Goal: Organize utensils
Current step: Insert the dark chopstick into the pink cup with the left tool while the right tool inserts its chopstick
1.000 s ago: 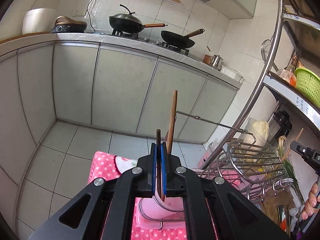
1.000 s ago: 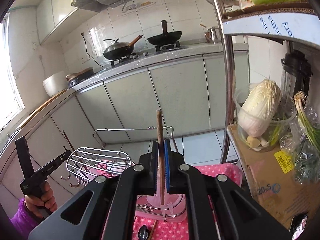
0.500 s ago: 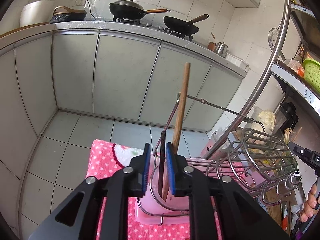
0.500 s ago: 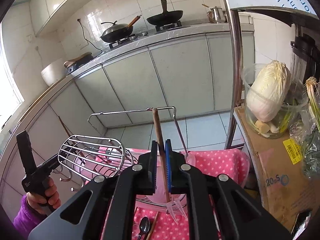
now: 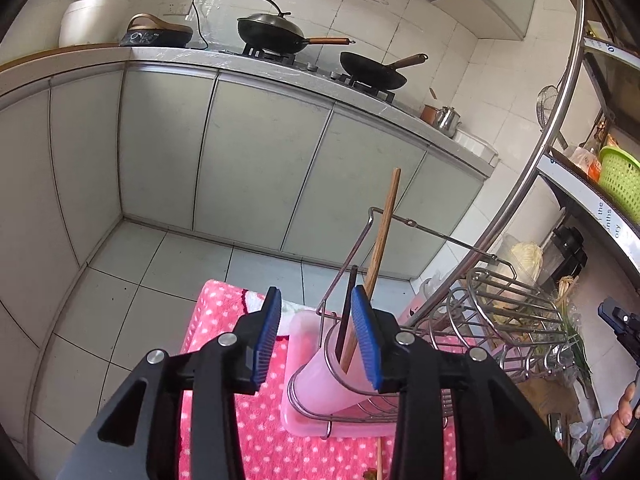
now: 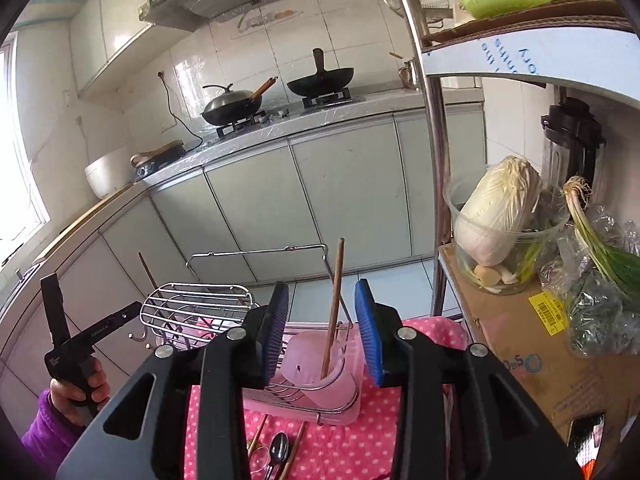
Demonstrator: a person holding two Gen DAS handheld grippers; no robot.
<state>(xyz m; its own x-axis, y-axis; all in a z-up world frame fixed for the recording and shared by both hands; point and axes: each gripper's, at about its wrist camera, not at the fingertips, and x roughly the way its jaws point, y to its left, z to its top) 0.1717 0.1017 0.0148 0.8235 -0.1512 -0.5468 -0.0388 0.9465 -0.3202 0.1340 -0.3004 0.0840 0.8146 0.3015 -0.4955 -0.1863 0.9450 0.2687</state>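
Both grippers angled down over pink cup. Left gripper jaws opening, nothing gripped. Right gripper jaws opening, pads clear of chopstick standing in cup.

Both wrist fisheyes close above pink cup, angled down toward cabinets; shared: cup, stove counter.

Ahead of me pale grey-green cabinet doors run under a grey countertop, turning a corner at the left. White wall tiles rise behind the stove, large pale floor tiles lie below, and daylight floods in from a window on the left.
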